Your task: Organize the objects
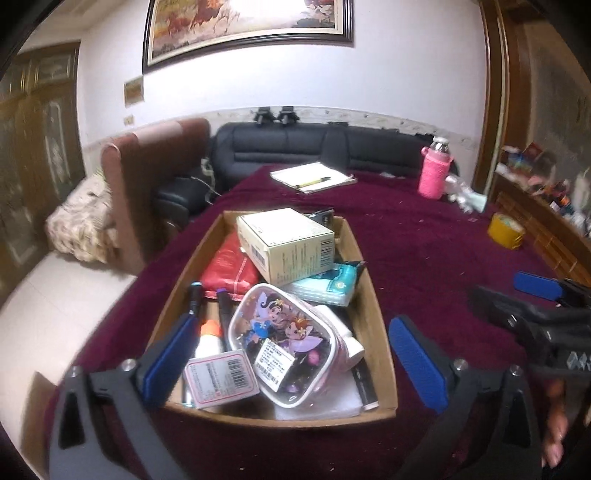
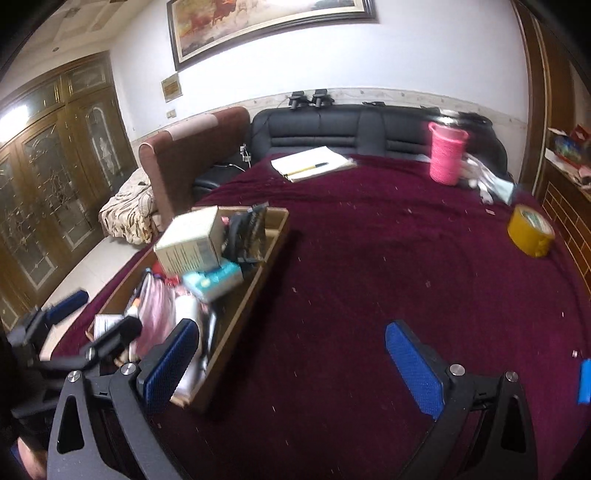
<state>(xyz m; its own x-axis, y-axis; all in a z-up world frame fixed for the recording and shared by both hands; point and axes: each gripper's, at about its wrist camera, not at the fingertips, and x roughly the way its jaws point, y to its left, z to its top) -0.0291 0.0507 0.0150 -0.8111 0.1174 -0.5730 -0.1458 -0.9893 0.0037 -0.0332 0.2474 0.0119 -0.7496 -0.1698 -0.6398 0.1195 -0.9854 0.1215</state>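
A cardboard tray (image 1: pixel 373 306) at the centre of the left wrist view sits on the maroon worktop (image 1: pixel 424 236), crammed with a cream box (image 1: pixel 284 243), a red packet (image 1: pixel 229 269), a teal tissue pack (image 1: pixel 328 284), a cartoon pouch (image 1: pixel 284 339) and a labelled white box (image 1: pixel 221 376). The left gripper (image 1: pixel 295 354) has its fingers apart over the tray; the right gripper (image 2: pixel 291 365) has its fingers apart over bare cloth, with nothing held. Only the right wrist view shows the small blue item (image 2: pixel 584 380) at its right edge.

A white wall (image 2: pixel 406 55) closes the back of the room, carrying a large framed painting of horses (image 1: pixel 247 26) and a small gold plaque (image 2: pixel 171 88) lower to its left. Below runs a pale patterned dado strip (image 1: pixel 369 116). A black leather sofa (image 2: pixel 351 127) stands against it, with a brown upholstered chair (image 1: pixel 155 177) beside its left end. Ornate wooden doors with etched glass (image 2: pixel 48 177) fill the left side above a pale tiled floor (image 1: pixel 48 295). A dark red cloth covers the counter (image 2: pixel 388 277).
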